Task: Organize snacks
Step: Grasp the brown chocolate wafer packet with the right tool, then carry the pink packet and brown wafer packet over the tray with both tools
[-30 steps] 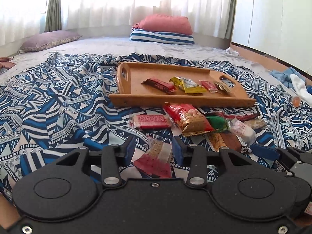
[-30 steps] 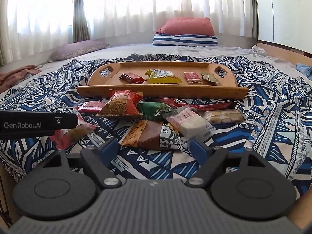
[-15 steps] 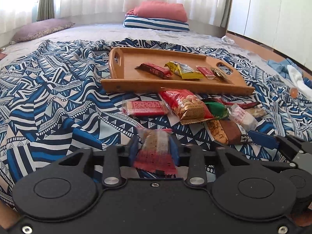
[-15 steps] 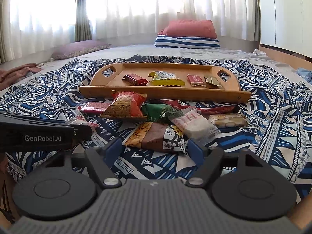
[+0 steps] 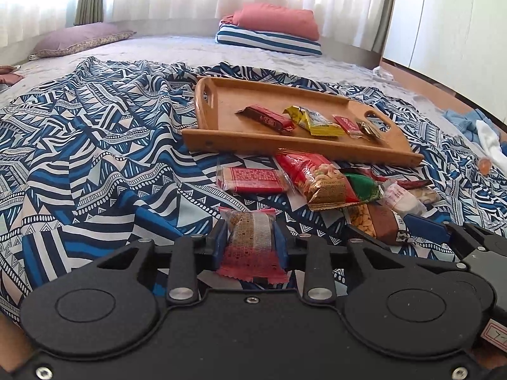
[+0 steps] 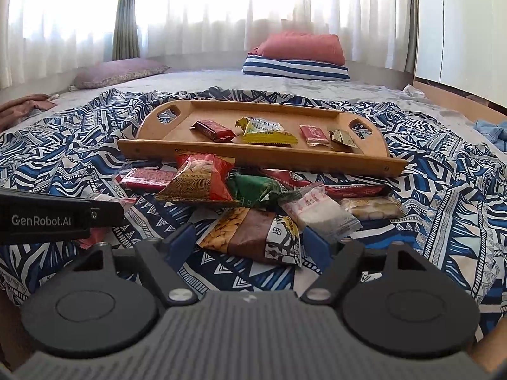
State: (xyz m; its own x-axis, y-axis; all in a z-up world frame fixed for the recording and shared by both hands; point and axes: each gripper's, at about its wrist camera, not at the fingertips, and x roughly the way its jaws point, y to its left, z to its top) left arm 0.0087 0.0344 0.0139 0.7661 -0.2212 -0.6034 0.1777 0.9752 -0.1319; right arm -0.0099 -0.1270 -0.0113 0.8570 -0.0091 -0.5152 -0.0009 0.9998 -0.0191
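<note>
My left gripper is shut on a small red-and-clear snack packet, held upright just above the patterned cloth. My right gripper has its jaws opening; a brown-and-orange peanut packet lies on the cloth between them, and the pads are not pressing it. Ahead stands a wooden tray with a dark red bar, a yellow packet and a small red packet in it. In front of the tray lies a pile of snacks: a red peanut bag, a red wafer pack, a green packet and a white packet.
The blue-and-white cloth covers a bed. Pillows lie at the far end by the curtains. A white wardrobe stands on the right, with blue and white clothes below it. The left tool's black housing shows at the right view's left edge.
The left jaws closed on the small red packet and raised it off the cloth. The right jaws spread a little wider around the brown packet.
</note>
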